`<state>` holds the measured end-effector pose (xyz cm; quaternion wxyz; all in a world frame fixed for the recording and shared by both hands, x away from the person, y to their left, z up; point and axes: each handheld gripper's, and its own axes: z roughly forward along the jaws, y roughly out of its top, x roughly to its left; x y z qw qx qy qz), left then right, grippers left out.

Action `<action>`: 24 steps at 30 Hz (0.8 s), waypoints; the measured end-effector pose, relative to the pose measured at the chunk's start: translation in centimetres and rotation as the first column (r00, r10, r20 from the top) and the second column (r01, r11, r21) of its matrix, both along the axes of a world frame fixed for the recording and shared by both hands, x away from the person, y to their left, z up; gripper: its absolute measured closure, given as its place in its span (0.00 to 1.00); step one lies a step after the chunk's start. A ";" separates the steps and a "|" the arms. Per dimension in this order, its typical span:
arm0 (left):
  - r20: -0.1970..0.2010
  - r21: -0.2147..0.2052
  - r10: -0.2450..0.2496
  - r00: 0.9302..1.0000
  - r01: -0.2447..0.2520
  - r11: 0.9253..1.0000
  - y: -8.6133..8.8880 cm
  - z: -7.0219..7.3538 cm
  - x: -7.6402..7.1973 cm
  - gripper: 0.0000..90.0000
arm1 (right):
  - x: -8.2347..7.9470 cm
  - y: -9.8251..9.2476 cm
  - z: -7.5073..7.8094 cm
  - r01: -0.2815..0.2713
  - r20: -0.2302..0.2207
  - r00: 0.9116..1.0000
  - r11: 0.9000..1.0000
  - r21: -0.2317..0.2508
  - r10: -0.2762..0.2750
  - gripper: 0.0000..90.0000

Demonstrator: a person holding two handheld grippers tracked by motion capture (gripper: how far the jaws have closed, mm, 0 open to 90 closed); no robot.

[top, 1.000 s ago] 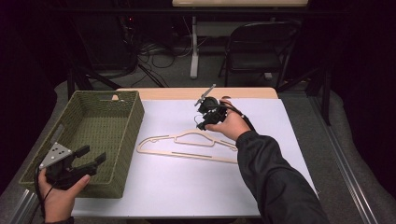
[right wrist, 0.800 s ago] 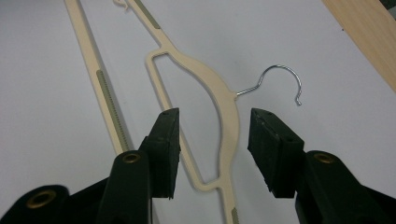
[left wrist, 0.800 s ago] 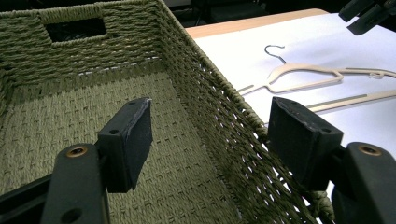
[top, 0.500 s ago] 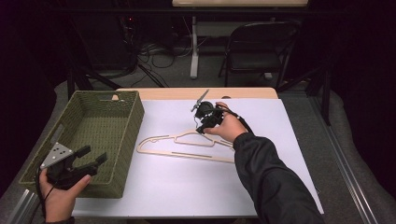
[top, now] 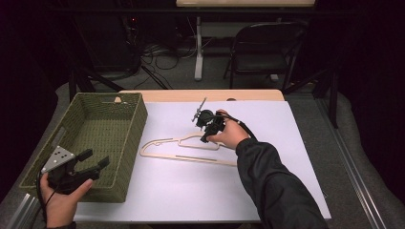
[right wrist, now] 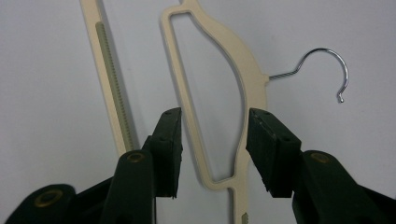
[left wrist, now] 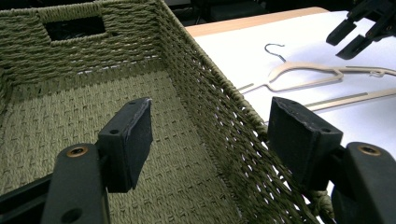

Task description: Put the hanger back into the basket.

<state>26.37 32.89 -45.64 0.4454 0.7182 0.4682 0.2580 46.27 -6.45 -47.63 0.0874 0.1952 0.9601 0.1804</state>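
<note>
The left tool (top: pixel 93 161) hangs open over the near right corner of the green woven basket (top: pixel 129 102). Right of the basket, the cream hanger (top: pixel 165 149) lies flat on the table (top: pixel 296 129), the open right tool (right wrist: pixel 212 140) just above its shoulder.

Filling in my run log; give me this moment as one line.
right gripper: open, over hanger | left gripper: open, at basket rim | hanger: flat on table
</note>
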 end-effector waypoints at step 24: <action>-0.005 0.002 -0.004 1.000 0.004 1.000 -0.2 -0.2 0.1 0.34 | 0.1 0.7 -3.1 -0.069 -0.053 0.997 0.993 -0.099 0.064 0.72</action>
